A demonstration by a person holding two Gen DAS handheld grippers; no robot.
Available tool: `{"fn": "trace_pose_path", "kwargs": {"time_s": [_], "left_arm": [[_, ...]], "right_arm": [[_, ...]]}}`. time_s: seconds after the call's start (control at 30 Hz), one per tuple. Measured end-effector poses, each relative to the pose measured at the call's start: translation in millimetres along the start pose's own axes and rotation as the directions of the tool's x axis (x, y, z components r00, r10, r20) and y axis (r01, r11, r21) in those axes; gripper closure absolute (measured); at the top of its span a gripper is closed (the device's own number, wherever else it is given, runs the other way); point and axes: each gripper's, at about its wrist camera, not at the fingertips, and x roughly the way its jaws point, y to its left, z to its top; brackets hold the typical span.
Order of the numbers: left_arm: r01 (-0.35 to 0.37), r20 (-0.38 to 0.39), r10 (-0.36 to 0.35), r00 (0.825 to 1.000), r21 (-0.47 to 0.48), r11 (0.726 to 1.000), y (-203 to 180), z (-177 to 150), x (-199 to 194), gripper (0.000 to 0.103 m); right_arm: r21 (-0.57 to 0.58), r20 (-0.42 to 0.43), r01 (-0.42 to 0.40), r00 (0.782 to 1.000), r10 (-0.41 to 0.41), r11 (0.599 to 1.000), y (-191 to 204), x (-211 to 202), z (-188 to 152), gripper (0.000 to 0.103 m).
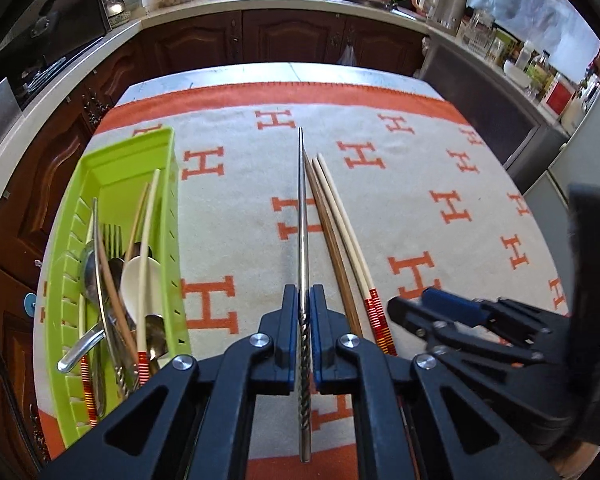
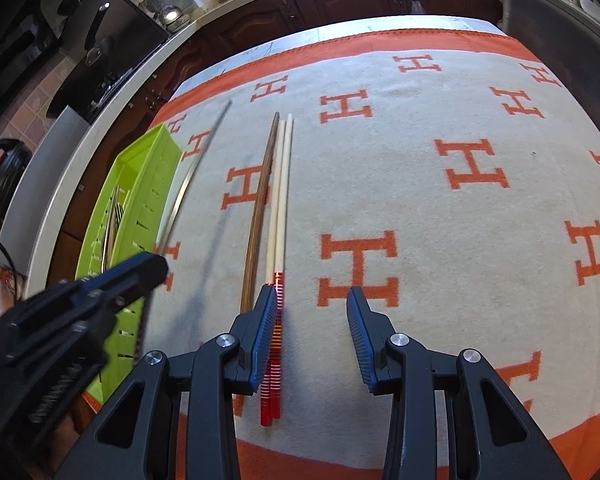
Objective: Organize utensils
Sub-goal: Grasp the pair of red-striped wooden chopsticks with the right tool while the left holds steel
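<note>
Above the patterned cloth (image 1: 240, 184) — left gripper (image 1: 305, 300) pinches a metal chopstick (image 1: 301, 200) by its twisted grip end | thin, stiff, slick, likely to pivot — hold near the twist | right gripper (image 2: 312, 320) spread, empty, beside wooden chopsticks (image 2: 278, 200) | green tray (image 1: 132, 168) left.

Open cloth: from your right gripper (image 2: 312, 300), the blanket (image 2: 440, 208) lies bare from 12 to 3 o'clock.
Blocked at 11: three chopsticks (image 2: 278, 200) lie just beside its left finger.
Blocked at 9: your left gripper (image 2: 156, 260), then the green tray (image 2: 140, 184).
</note>
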Motion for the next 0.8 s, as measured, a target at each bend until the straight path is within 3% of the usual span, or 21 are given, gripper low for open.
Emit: {"fn": "trace_pose_path", "kwargs": {"time_s": [0.57, 0.8], "left_arm": [[0.028, 0.059, -0.022, 0.998, -0.103, 0.994, 42, -7, -25, 0.100], [0.031, 0.061, -0.022, 0.998, -0.142, 0.989, 59, -13, -26, 0.100]], "right_arm": [[-0.181, 0.027, 0.155, 0.988, -0.152, 0.971, 39, 19, 2, 0.072], [-0.222, 0.048, 0.220, 0.975, -0.215, 0.950, 43, 22, 4, 0.091]]}}
